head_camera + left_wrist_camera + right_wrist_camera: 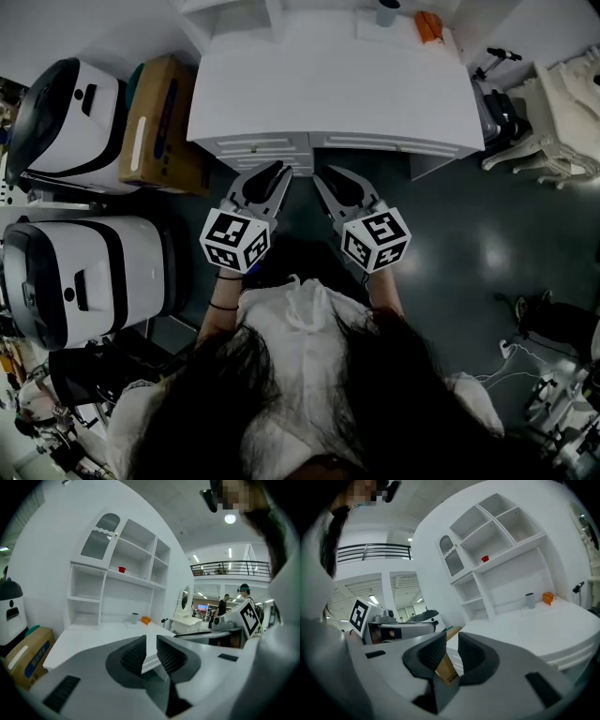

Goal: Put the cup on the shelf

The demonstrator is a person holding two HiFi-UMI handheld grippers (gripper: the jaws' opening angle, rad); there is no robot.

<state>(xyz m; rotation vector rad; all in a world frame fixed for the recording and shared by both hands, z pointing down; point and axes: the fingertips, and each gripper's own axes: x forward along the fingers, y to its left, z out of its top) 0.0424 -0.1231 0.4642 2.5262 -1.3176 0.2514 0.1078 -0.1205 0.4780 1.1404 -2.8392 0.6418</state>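
The left gripper (278,172) and the right gripper (322,175) hover at the front edge of the desk (328,94), jaws drawn nearly together with nothing between them. The cup (386,13) stands upright at the desk's far back, ahead and to the right, just beside an orange thing (427,26). That puts the right gripper nearer. The shelf (511,551) rises behind the cup.

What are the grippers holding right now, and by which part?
Nothing. The left gripper and right gripper are both empty; the cup stands on the desk.
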